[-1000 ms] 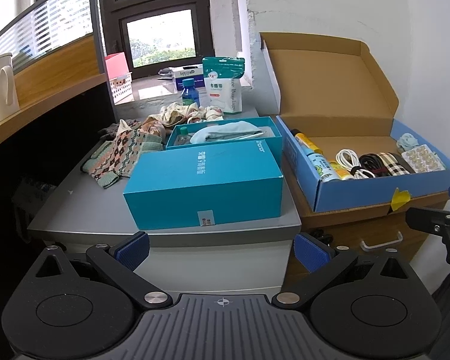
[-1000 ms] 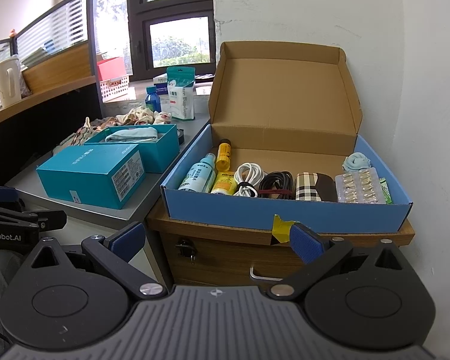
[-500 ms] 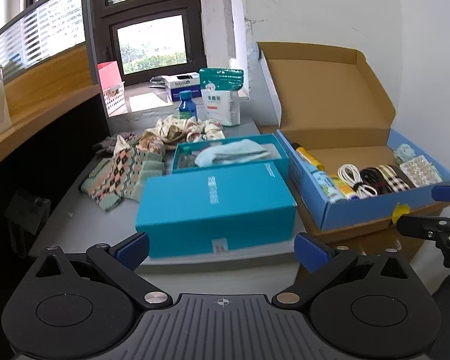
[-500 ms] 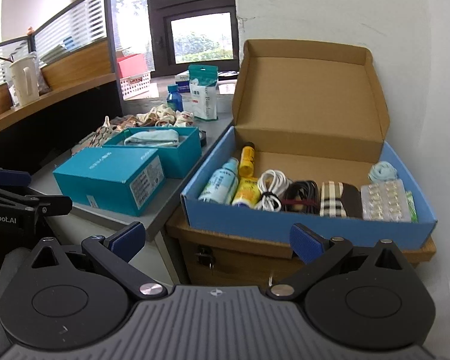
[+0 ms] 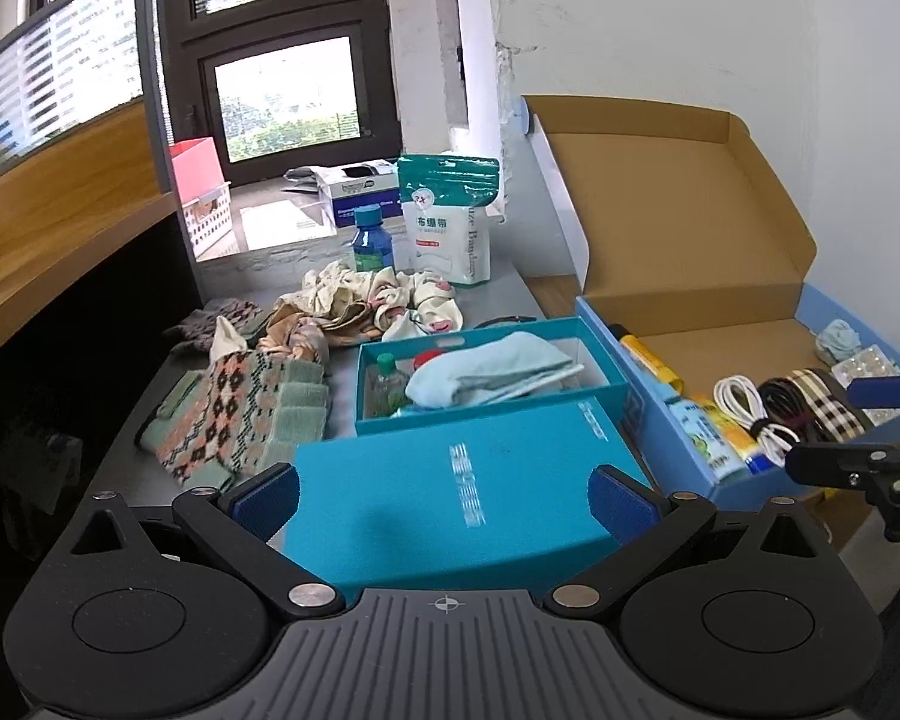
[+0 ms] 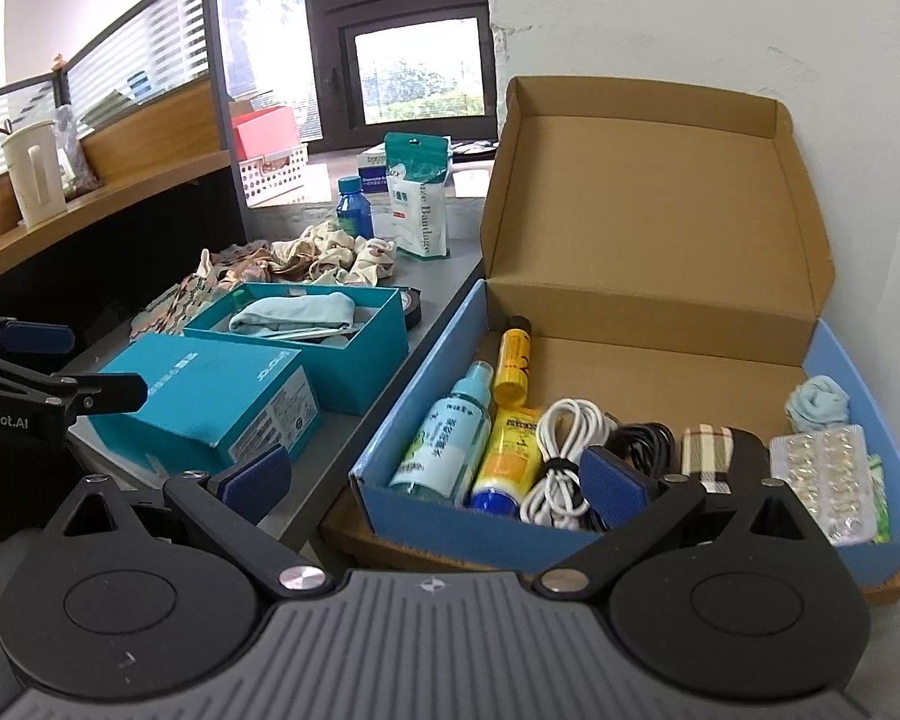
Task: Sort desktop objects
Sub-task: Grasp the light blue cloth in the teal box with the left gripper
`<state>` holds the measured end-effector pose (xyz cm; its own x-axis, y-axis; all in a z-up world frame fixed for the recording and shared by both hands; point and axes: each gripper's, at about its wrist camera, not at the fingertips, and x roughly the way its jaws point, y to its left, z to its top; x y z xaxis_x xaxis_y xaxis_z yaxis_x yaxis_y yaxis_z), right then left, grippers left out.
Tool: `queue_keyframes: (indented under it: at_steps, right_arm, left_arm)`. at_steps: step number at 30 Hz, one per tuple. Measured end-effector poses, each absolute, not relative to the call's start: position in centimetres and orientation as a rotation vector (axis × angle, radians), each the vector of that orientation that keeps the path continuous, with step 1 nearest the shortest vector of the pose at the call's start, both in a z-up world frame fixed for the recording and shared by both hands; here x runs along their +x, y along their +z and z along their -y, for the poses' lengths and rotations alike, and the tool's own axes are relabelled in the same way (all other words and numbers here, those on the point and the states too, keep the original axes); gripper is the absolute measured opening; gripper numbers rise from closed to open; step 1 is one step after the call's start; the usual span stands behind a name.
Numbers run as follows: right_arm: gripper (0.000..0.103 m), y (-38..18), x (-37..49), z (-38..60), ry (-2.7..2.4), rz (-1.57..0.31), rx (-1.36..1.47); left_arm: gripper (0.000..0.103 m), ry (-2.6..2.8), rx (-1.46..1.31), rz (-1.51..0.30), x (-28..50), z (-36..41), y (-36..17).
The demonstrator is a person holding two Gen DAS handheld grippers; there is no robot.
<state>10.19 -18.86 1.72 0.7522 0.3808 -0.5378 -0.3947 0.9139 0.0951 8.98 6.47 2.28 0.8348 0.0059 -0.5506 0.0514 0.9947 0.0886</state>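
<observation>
My left gripper [image 5: 444, 495] hangs wide open over the closed teal cardboard box [image 5: 462, 498] on the grey cabinet top [image 5: 120, 462], gripping nothing. The box's long axis runs across my jaws, its silver lettering too blurred to read. Just behind it sits the open teal tray [image 5: 486, 384] with a pale blue sock [image 5: 486, 375]. My right gripper [image 6: 432, 477] is spread wide too, empty, above the open blue-walled cardboard carton [image 6: 678, 360]. A yellow tube [image 6: 513, 363] there points away toward the lid. The white pouch [image 6: 420, 207] reads "Bandage".
</observation>
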Motion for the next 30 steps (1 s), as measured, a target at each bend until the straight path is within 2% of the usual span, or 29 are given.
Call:
queue_keyframes:
  at_steps: [12, 19, 30]
  right_arm:
    - [0.103, 1.6, 13.1, 17.4, 0.420, -0.584, -0.014]
    - [0.103, 1.9, 14.6, 16.9, 0.437, -0.587, 0.012]
    - [0.102, 2.1, 16.9, 16.0, 0.452, -0.581, 0.027]
  left_arm:
    - [0.102, -0.125, 0.140, -0.587, 13.5, -7.2, 2.9]
    - [0.096, -0.261, 0.150, -0.632, 16.5, -8.1, 2.9]
    - [0.096, -0.304, 0.202, -0.643, 19.5, -8.3, 2.7]
